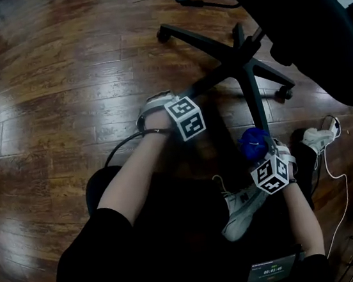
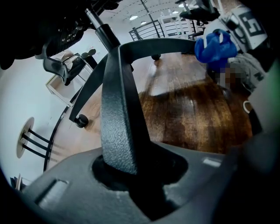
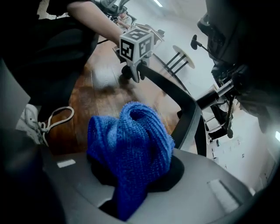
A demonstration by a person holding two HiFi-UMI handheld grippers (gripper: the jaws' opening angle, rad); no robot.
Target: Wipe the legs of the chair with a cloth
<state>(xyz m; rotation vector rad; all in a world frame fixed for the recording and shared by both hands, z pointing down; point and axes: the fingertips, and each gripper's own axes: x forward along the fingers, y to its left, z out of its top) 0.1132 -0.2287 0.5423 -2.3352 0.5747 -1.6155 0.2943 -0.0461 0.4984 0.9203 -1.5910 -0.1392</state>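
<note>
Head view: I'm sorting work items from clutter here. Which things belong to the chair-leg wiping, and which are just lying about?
Job in hand: chair base; chair leg clamped in the left gripper; blue cloth held by the right gripper.
Lying about: white cable on the wooden floor; black cable beyond the chair.

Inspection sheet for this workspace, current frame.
Surface: glossy wood floor.
Job's things: chair base on castors; blue cloth, bunched.
Clutter: nothing seen.
Grippers: left tongs shut on a leg; right tongs shut on the cloth.
Cables: white cable at right; black cable near the top edge.
Surroundings: second chair farther off; person's shoe.
</note>
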